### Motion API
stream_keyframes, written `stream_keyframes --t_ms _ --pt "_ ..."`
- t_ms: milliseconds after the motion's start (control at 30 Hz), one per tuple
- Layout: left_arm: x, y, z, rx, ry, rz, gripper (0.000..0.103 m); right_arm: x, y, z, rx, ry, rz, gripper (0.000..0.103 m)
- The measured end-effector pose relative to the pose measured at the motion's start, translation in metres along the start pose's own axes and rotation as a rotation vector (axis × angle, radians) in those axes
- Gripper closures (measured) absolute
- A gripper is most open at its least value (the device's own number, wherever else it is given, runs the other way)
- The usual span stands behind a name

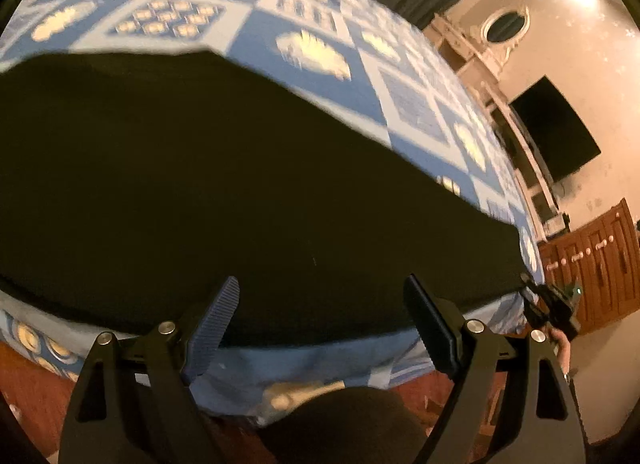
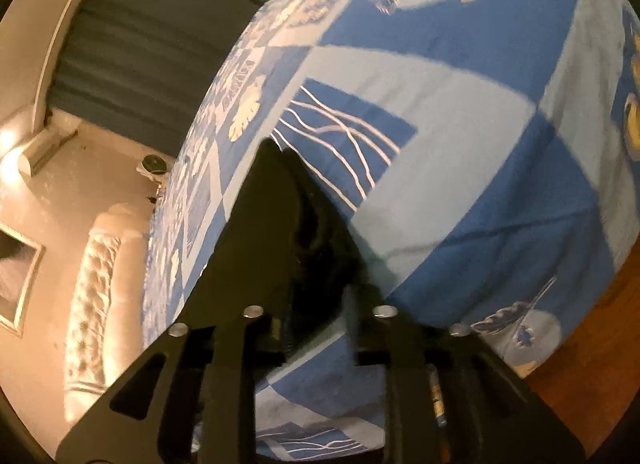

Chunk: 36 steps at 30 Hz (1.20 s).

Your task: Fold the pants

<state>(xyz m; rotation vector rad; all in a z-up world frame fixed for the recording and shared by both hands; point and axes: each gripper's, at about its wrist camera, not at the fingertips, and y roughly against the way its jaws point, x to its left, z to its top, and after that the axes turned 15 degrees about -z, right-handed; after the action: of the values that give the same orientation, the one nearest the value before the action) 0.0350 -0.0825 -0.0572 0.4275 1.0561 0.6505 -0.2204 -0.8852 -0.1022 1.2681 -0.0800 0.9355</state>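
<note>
- Pants [image 1: 200, 184]: a broad dark slab spread flat on the bed [image 1: 320, 76], close to its near edge, patterned blue cover showing beyond and to the right.
- Outline looks straight-edged and compact, so probably folded lengthwise already; a crosswise fold or two likely still to do. A judgement only, since no seam or layer can be read in the black cloth.
- Left gripper [image 1: 320, 304]: fingers spread wide, nothing between them, poised over the near edge of the pants.
- Right gripper [image 2: 304, 224]: fingers drawn together on a bunch of dark fabric, apparently a corner of the pants, held up off the bed's cover.
- In the left wrist view, a second gripper glimpsed at the far right end of the pants.
- Hard to make out: waistband versus hems, number of layers, how much cloth the right gripper holds. Left end of the pants cut off by the frame; motion blur throughout.
</note>
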Motion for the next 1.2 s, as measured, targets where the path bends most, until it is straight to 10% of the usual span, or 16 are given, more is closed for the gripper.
stream_keyframes --t_ms 67,333,467,767,1067,1167,1200 --pt "0.004 0.013 0.011 -0.034 -0.029 0.026 0.02 0.001 0.011 0.01 -0.043 0.01 0.003 0.053" --pt "0.072 0.044 0.054 -0.066 0.049 0.195 0.02 0.082 -0.002 0.004 0.039 0.192 0.104 0.053" --pt "0.106 0.057 0.059 -0.075 0.112 0.163 0.02 0.185 -0.052 -0.031 0.22 0.418 0.228 0.053" --pt "0.113 0.057 0.033 -0.065 -0.127 0.144 0.019 0.417 -0.179 -0.139 0.504 0.866 0.325 0.048" --pt "0.124 0.067 0.033 -0.123 -0.053 0.045 0.018 0.521 -0.266 -0.216 0.647 1.002 0.274 0.046" --pt "0.125 0.068 0.034 -0.121 -0.054 0.032 0.018 0.53 -0.276 -0.231 0.693 1.055 0.304 0.094" --pt "0.125 0.067 0.033 -0.119 -0.061 0.035 0.018 0.532 -0.275 -0.233 0.662 1.073 0.294 0.095"
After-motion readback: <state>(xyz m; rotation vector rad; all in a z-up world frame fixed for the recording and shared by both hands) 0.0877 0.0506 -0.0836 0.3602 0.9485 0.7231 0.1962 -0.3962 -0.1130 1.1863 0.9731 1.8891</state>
